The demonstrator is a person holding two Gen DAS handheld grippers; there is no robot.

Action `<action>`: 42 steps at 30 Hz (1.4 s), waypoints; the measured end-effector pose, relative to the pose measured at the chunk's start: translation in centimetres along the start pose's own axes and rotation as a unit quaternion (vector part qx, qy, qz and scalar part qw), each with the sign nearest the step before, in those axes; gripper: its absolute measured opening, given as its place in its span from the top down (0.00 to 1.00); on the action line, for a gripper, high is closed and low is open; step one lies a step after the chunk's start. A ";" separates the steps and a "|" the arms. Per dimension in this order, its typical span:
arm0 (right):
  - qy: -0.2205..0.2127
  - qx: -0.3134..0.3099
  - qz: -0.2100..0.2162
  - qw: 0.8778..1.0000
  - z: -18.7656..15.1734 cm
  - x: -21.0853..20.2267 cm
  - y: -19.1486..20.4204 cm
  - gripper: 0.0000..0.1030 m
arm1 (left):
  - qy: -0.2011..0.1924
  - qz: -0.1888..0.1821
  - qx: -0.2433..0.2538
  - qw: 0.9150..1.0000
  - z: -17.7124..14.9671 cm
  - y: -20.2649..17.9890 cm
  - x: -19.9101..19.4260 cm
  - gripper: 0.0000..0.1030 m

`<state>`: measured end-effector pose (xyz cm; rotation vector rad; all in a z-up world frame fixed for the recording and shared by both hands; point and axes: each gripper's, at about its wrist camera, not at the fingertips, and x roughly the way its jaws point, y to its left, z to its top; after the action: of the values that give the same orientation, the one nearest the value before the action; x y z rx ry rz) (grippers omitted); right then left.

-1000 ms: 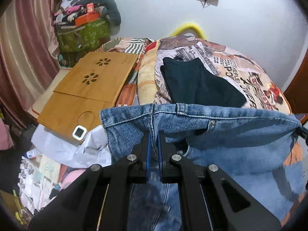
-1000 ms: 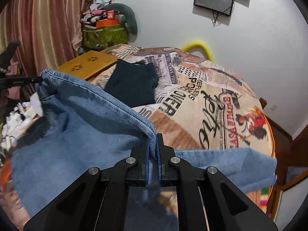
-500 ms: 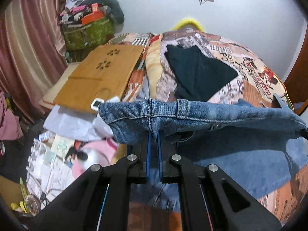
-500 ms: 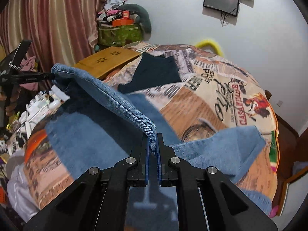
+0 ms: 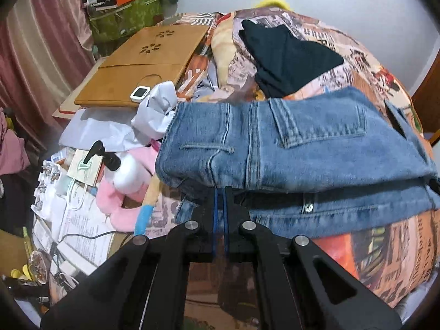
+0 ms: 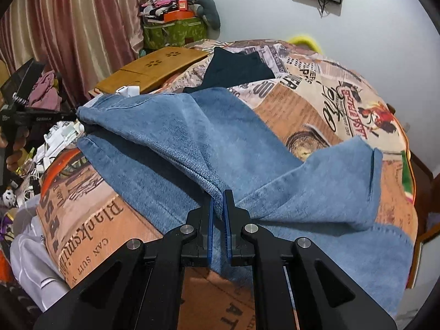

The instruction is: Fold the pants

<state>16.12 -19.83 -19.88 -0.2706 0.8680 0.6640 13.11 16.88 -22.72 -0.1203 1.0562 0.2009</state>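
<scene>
The light-blue denim jeans (image 5: 288, 148) lie folded over on the bed's newspaper-print orange and cream bedspread (image 6: 324, 88), just in front of a flat black garment (image 5: 286, 57). Their long axis runs crosswise from claw to claw: the waistband end, back pocket upward, is at the left, and the legs reach away to the right. The left claw (image 5: 219, 192) is clamped tight on the waistband edge. The right claw (image 6: 218, 196) has a folded denim seam between its blue pads, its jaws starting to part. A perforated bamboo lap tray (image 5: 143, 66) lies left of the black garment.
</scene>
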 end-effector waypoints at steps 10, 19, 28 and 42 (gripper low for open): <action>-0.001 0.020 0.018 1.000 0.4 -2.8 -1.6 0.77 | -0.049 0.001 0.034 0.998 2.6 -2.5 -3.8 0.85; -0.022 0.092 -0.038 0.995 3.0 -3.7 -9.2 0.48 | -0.076 -0.012 0.037 0.996 7.5 -5.5 -3.4 0.40; 0.015 0.174 -0.073 0.982 6.1 2.6 -18.8 0.47 | -0.076 -0.002 0.042 0.996 12.5 -7.5 0.4 0.20; 0.111 0.261 -0.090 0.955 7.9 17.6 -29.0 0.48 | -0.016 0.003 0.077 0.997 14.0 -9.9 8.3 0.19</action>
<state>47.64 -30.84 -29.82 0.0566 1.1848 0.2192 31.19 10.81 -23.09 0.0251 1.0362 0.1259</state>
